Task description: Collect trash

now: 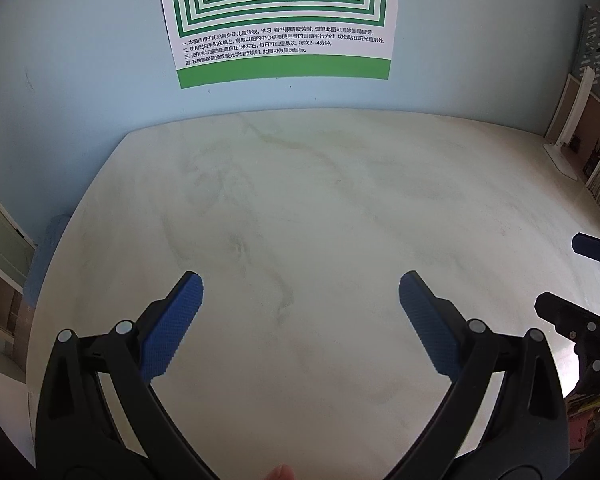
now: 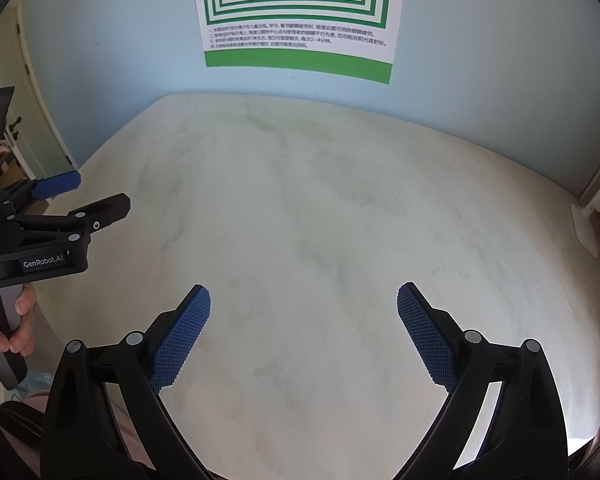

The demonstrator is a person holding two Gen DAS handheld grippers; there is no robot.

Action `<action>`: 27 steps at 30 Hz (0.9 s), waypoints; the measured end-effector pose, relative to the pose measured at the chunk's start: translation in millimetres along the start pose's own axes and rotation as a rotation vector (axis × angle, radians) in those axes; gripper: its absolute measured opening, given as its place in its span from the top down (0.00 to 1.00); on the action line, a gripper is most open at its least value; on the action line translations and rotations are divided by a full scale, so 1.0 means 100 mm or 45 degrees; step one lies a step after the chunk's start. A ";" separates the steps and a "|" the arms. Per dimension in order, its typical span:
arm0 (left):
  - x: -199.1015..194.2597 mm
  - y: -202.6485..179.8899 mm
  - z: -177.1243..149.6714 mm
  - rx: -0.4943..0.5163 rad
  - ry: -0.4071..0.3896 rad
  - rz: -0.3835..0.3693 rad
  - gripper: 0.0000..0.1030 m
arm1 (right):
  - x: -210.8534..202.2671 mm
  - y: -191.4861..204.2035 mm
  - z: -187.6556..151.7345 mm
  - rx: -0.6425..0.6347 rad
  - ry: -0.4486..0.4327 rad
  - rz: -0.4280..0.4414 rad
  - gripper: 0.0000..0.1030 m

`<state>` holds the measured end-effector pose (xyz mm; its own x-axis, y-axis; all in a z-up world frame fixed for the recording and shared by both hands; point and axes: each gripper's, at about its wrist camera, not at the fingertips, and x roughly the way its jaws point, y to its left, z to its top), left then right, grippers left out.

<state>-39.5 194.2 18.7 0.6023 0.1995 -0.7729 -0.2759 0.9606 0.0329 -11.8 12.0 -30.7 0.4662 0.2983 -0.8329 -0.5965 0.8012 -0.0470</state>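
Both grippers are held low over a pale marbled table point(image 1: 300, 208), aimed at the blue wall point(image 1: 80, 60) at its far edge. In the left wrist view the left gripper point(image 1: 300, 292) fills the lower half of the frame, its jaws wide apart with nothing between them, the blue textured pads point(image 1: 172, 328) angled outward over bare tabletop. The right gripper point(image 1: 556, 276) enters at the right edge of that frame, level with the left one and just beside it. In the right wrist view the right gripper point(image 2: 303, 296) likewise sits in the lower half, jaws spread wide and gripping nothing. At the left edge of this frame the left gripper point(image 2: 100, 192) is seen side-on, fingers apart, and the person's left hand point(image 2: 8, 328) wraps its grey handle near the lower left. A green-and-white striped poster point(image 2: 296, 12) hangs at top centre. No trash shows in either view.
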 end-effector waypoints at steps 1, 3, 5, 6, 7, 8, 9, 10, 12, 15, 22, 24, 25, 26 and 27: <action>0.01 0.00 0.01 0.003 0.003 0.001 0.07 | 0.02 0.00 0.02 0.001 0.001 -0.002 0.09; 0.02 0.01 0.02 0.008 -0.001 -0.007 0.07 | 0.03 0.00 0.05 0.004 0.002 -0.002 0.09; -0.01 0.00 0.02 0.010 -0.019 0.008 0.07 | 0.04 0.00 0.07 0.004 0.005 -0.004 0.09; -0.01 0.00 0.02 0.012 -0.024 0.013 0.07 | 0.04 0.00 0.08 0.004 0.006 -0.004 0.09; -0.01 -0.01 0.03 0.011 -0.027 0.011 0.07 | 0.04 0.00 0.08 0.004 0.007 -0.004 0.09; -0.01 -0.02 0.03 0.010 -0.028 0.006 0.07 | 0.05 0.00 0.08 0.005 0.010 -0.007 0.09; 0.00 -0.02 0.04 0.008 -0.027 0.006 0.07 | 0.06 -0.01 0.08 0.008 0.012 -0.008 0.09; 0.01 -0.02 0.04 0.006 -0.027 0.005 0.07 | 0.06 -0.02 0.08 0.011 0.013 -0.006 0.09; 0.02 -0.04 0.03 0.009 -0.023 0.003 0.07 | 0.06 -0.03 0.08 0.021 0.015 -0.004 0.09; 0.04 -0.06 0.04 0.017 -0.014 0.010 0.07 | 0.06 -0.06 0.07 0.030 0.016 0.000 0.09; 0.08 -0.08 0.09 0.026 -0.005 0.013 0.07 | 0.08 -0.09 0.08 0.052 0.018 0.006 0.09; 0.08 -0.08 0.09 0.028 -0.007 0.017 0.07 | 0.09 -0.09 0.08 0.052 0.020 0.006 0.09; 0.08 -0.09 0.08 0.028 -0.009 0.021 0.07 | 0.09 -0.09 0.08 0.049 0.022 0.007 0.09; 0.08 -0.09 0.08 0.030 -0.010 0.027 0.07 | 0.10 -0.08 0.09 0.046 0.024 0.007 0.09; 0.08 -0.10 0.08 0.031 -0.009 0.031 0.07 | 0.10 -0.08 0.08 0.043 0.024 0.007 0.09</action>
<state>-26.3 188.0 16.9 0.6010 0.2241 -0.7672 -0.2722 0.9599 0.0671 2.9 12.9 -33.7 0.4503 0.2928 -0.8435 -0.5761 0.8170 -0.0240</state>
